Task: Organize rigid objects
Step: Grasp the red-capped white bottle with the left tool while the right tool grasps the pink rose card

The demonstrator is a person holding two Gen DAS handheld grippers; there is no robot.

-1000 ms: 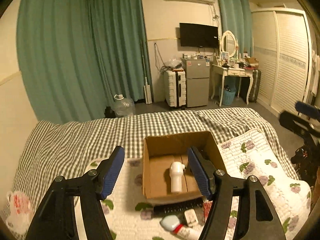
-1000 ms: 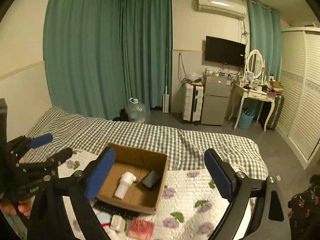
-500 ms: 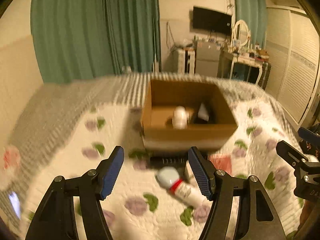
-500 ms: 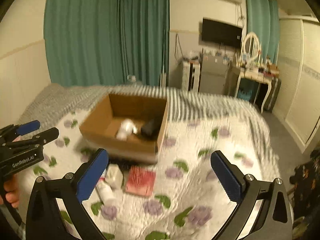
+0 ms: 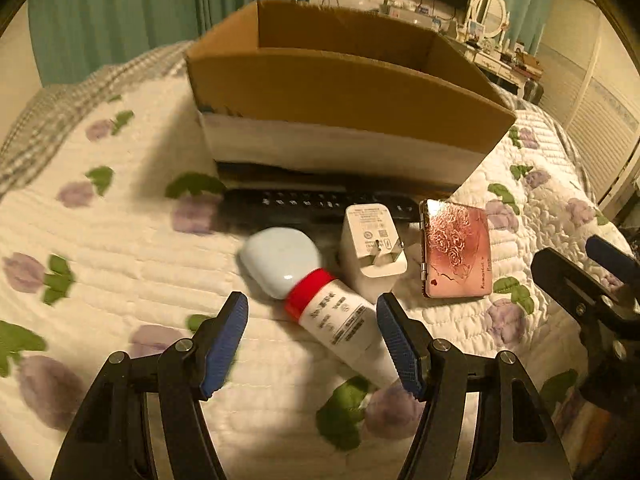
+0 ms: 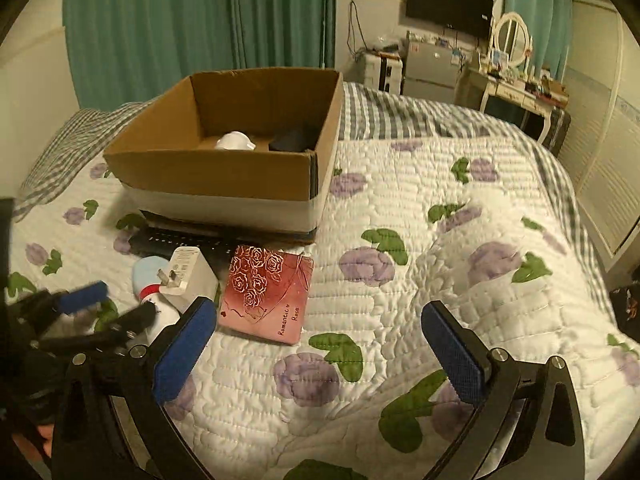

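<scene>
Just in front of a cardboard box [image 5: 340, 92] on the flowered quilt lie a white bottle [image 5: 340, 328] with a red band and pale blue cap, a white charger [image 5: 374, 248], a pink rose-printed case [image 5: 456, 252] and a black remote [image 5: 320, 204]. My left gripper [image 5: 314, 340] is open low over the bottle, whose body lies between the fingers, apart from the pads. My right gripper [image 6: 318, 352] stands wide open over bare quilt, right of the pink case [image 6: 268, 292]. Inside the box [image 6: 224, 152] are a white object [image 6: 234, 142] and a black one [image 6: 292, 140].
The bed's quilt [image 6: 460, 248] spreads to the right of the objects. Green curtains, a fridge [image 6: 430, 68], a dressing table [image 6: 516, 88] and a wardrobe stand beyond the bed. The left gripper [image 6: 100, 308] shows at the right wrist view's left edge.
Both grippers have dropped from high above the bed to just over the quilt and tilted downward. The objects now loom close. The right jaws have widened a little.
</scene>
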